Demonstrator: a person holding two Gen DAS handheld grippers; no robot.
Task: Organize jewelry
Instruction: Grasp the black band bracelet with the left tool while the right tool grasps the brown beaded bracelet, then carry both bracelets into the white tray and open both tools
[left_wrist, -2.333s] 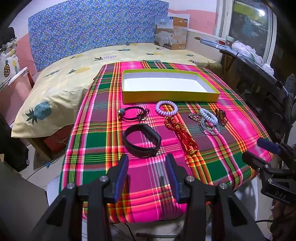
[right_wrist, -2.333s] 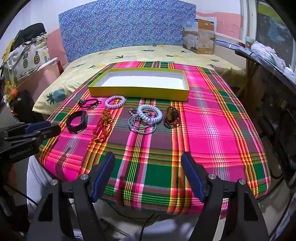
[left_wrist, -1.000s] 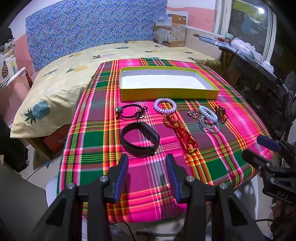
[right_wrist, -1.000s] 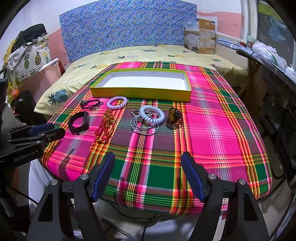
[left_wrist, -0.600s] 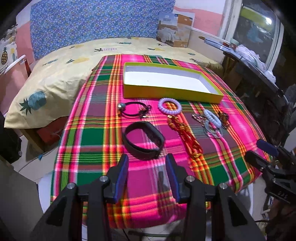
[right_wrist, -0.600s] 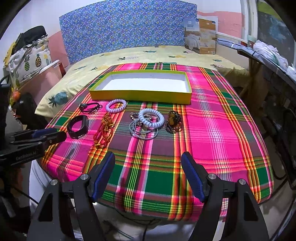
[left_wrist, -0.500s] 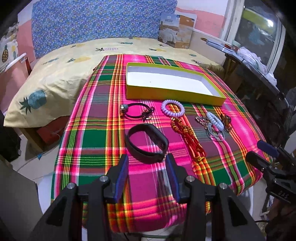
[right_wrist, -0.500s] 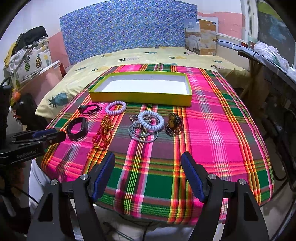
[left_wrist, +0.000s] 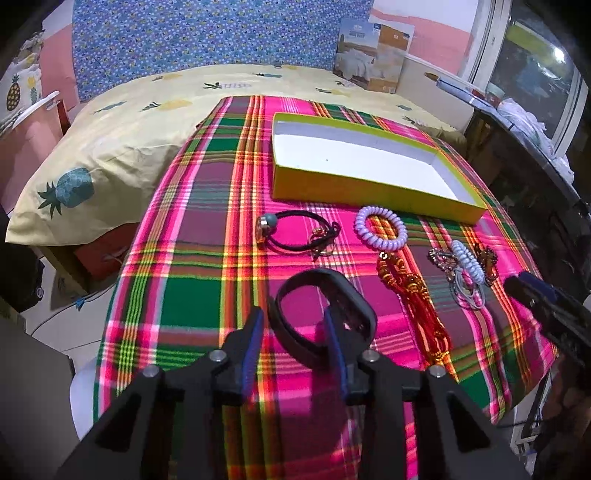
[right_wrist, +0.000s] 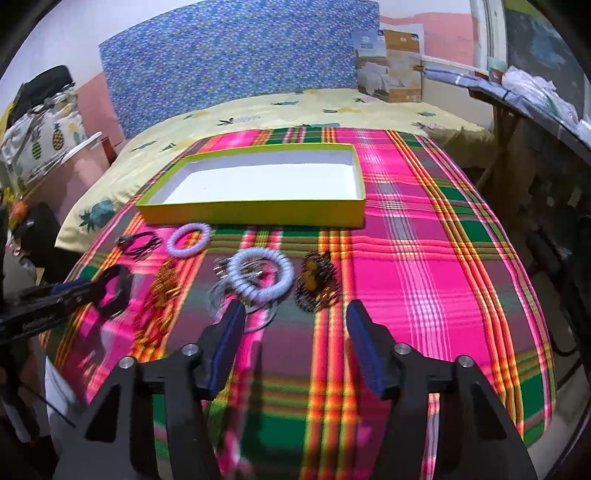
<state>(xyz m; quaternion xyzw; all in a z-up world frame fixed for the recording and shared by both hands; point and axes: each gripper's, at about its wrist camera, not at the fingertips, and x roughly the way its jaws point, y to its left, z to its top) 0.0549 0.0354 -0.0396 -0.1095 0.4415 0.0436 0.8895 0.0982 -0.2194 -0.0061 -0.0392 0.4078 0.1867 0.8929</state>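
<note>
A yellow tray (left_wrist: 365, 192) with a white floor stands at the back of the plaid table (left_wrist: 199, 280); it also shows in the right wrist view (right_wrist: 255, 212). My left gripper (left_wrist: 293, 326) is open, its fingers straddling the near side of a black band (left_wrist: 354, 306). Beyond lie a black hair tie (left_wrist: 295, 230), a lilac coil bracelet (left_wrist: 380, 227), a red-orange beaded chain (left_wrist: 413, 291) and a pale coil bracelet (left_wrist: 467, 260). My right gripper (right_wrist: 293, 317) is open, just short of the pale coil bracelet (right_wrist: 260, 277) and a brown beaded piece (right_wrist: 316, 282).
A bed with a yellow pineapple sheet (left_wrist: 147, 110) lies behind and left of the table. A dark shelf (left_wrist: 535, 155) stands to the right. The left gripper shows at the left in the right wrist view (right_wrist: 55, 295).
Both grippers have moved forward over the table. The left one has reached the black band; the right one has come up to the pale coil bracelet and beaded piece.
</note>
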